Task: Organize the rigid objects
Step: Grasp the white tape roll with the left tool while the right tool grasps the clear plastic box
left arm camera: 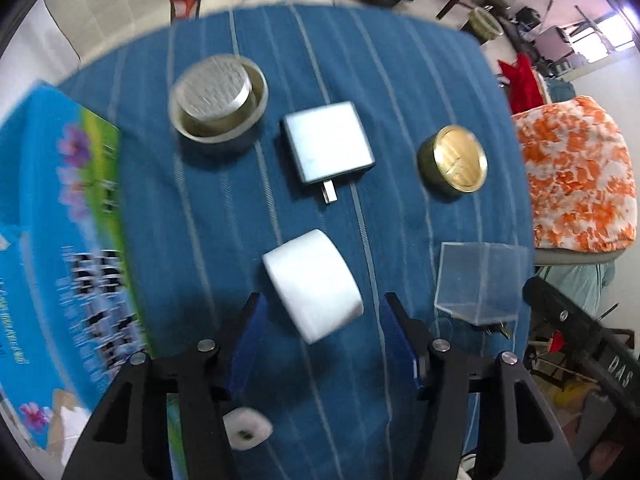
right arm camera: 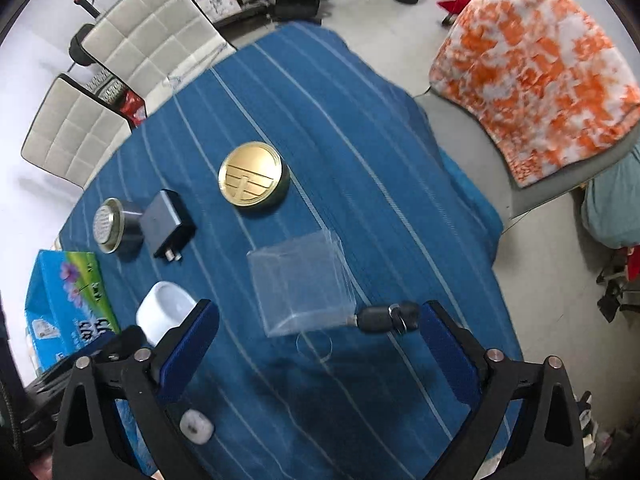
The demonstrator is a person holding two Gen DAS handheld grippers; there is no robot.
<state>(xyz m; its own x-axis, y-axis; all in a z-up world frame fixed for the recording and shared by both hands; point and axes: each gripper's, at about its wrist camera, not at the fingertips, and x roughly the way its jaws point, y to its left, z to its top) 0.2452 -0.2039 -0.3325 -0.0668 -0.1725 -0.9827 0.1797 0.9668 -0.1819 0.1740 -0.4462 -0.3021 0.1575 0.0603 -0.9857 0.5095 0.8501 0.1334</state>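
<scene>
Both claws hang over the bench, which is draped in a blue striped cloth [left arm camera: 400, 80], and both stand apart with nothing between the blue pads. Just ahead of the left claw [left arm camera: 320, 316] sits one white cup [left arm camera: 314, 284], tipped on its side. Beyond it lie one grey square charger [left arm camera: 330, 142], one steel tin [left arm camera: 218, 100] to its left and one gold round tin [left arm camera: 454, 160] to its right. One clear plastic box [right arm camera: 300, 284] stands just ahead of the right claw [right arm camera: 318, 324], with one black car key [right arm camera: 384, 318] touching its near right corner. One blue tissue pack [right arm camera: 68, 304] lies far left. One small white block [right arm camera: 196, 426] rests under the right claw's left finger.
</scene>
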